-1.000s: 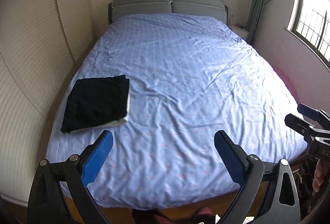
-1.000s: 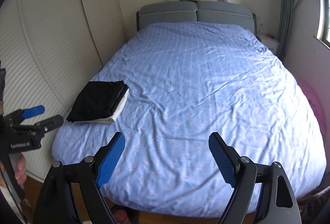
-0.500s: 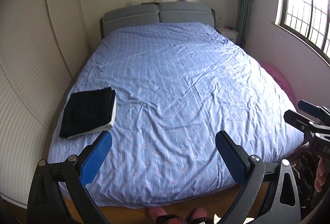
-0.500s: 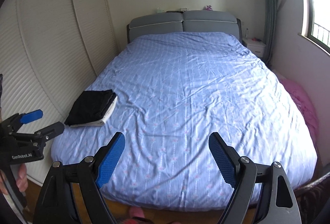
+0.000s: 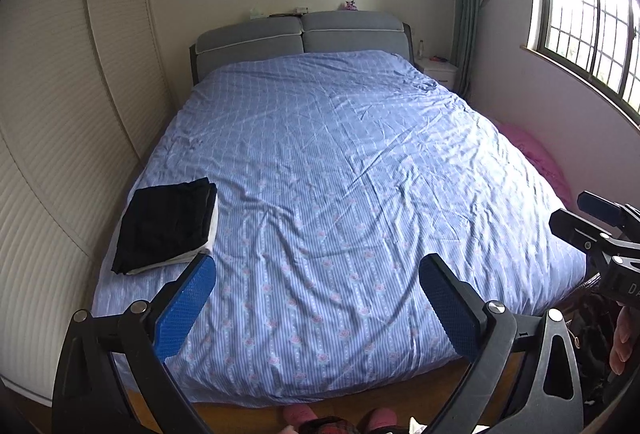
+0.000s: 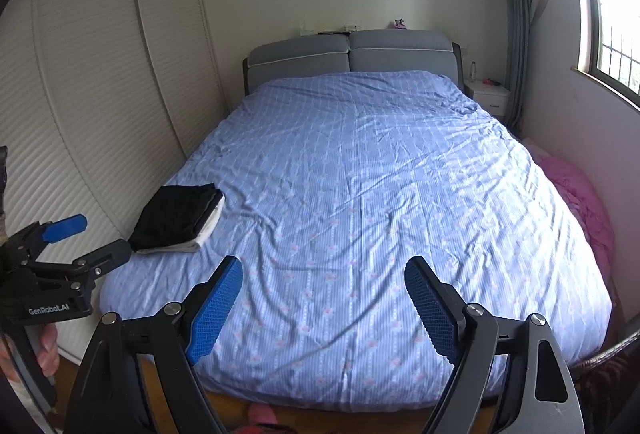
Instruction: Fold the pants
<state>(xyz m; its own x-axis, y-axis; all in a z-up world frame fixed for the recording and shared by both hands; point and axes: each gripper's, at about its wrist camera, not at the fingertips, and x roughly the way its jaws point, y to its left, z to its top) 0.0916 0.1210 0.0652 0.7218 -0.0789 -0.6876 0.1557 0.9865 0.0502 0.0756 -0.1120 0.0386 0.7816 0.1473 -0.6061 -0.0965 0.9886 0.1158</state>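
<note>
Folded black pants [image 5: 166, 222] lie in a neat stack on a folded white garment at the near left of the bed [image 5: 340, 174]; they also show in the right wrist view [image 6: 176, 216]. My left gripper [image 5: 316, 270] is open and empty, held off the foot of the bed. My right gripper [image 6: 324, 272] is open and empty too, beside it. Each gripper shows at the edge of the other's view: the right one [image 5: 592, 218], the left one [image 6: 86, 238].
The bed has a blue patterned cover and a grey headboard [image 5: 300, 34]. White wardrobe doors [image 5: 60, 114] run along the left. A pink heap [image 6: 580, 194] lies between bed and right wall. A white nightstand [image 6: 488, 98] stands at the back right. Pink slippers [image 5: 376, 416] are below.
Both grippers have pulled back and risen away from the bed, so the bed looks farther off. The folded pants have not moved. Both grippers stay open.
</note>
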